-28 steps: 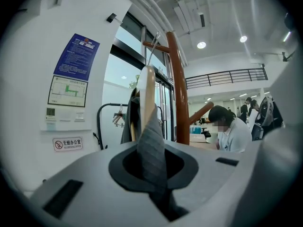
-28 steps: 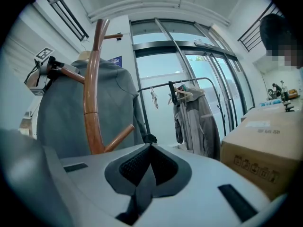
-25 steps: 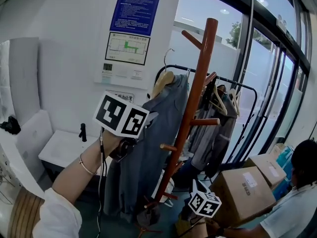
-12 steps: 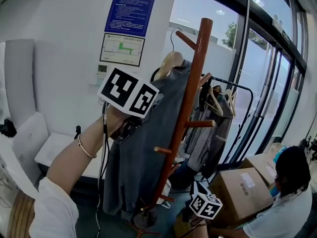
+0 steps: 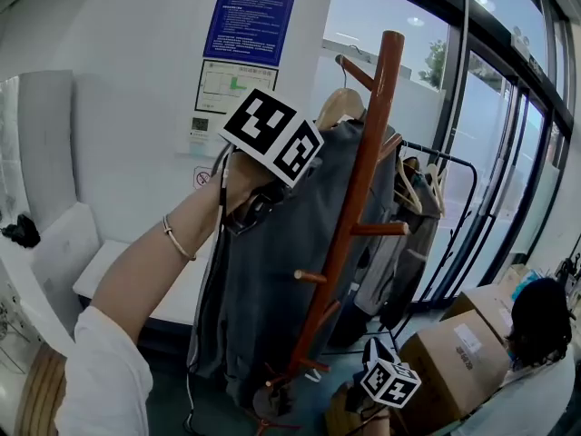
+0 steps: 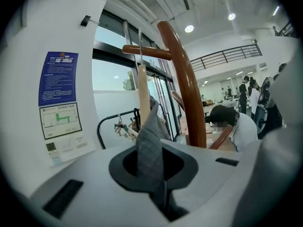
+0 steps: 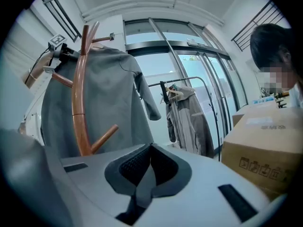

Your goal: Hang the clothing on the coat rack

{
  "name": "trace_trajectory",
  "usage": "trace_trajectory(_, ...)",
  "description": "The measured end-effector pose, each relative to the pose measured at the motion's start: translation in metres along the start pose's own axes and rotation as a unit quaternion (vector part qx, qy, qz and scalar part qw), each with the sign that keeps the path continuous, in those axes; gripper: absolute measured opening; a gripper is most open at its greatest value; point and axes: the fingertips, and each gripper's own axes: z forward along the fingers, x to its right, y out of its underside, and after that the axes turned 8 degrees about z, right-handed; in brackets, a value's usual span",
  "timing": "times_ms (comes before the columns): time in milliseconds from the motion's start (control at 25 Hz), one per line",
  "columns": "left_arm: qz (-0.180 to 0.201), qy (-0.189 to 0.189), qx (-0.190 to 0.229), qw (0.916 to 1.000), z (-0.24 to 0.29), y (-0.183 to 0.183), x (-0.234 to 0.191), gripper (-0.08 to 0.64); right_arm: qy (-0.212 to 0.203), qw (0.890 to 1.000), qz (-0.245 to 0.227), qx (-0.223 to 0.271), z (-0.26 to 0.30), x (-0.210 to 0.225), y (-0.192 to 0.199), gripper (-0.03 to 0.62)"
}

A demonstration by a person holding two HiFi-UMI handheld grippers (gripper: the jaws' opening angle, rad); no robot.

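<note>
My left gripper (image 6: 151,167) is pinched nearly closed on a fold of the coat (image 5: 272,280) up by its collar. It has just climbed. A second ago the coat's hanger (image 5: 340,107) sat well below the top of the rack (image 5: 359,216); now it is level with the top peg (image 5: 356,73), on the rack's left side. In the left gripper view the hanger's wire crosses that peg, but I cannot tell whether the hook is over it or only beside it. I judge the lift done and the hooking-on still to come, so the coat's weight stays on my grip. The right gripper (image 7: 144,174) is closed on nothing, low by the foot of the rack, and has barely shifted.
</note>
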Motion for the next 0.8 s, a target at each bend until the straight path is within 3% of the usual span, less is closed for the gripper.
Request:
trace_trajectory(240,0.004,0.006,-0.023,0.9997,0.006,0.009,0.003,0.023,-0.001,1.000,0.007,-0.003,-0.001,0.003,0.006,0.023)
trace_trajectory(640,-0.003,0.018,-0.019,0.9996,0.011,0.021,0.012,0.023,-0.007,1.000,0.018,-0.010,0.000,0.004,0.012,0.023)
trace_trajectory(800,0.007,0.046,-0.023,0.9987,0.014,0.023,0.027,0.023,-0.005,1.000,0.020,-0.010,-0.002,0.007,0.012,0.023)
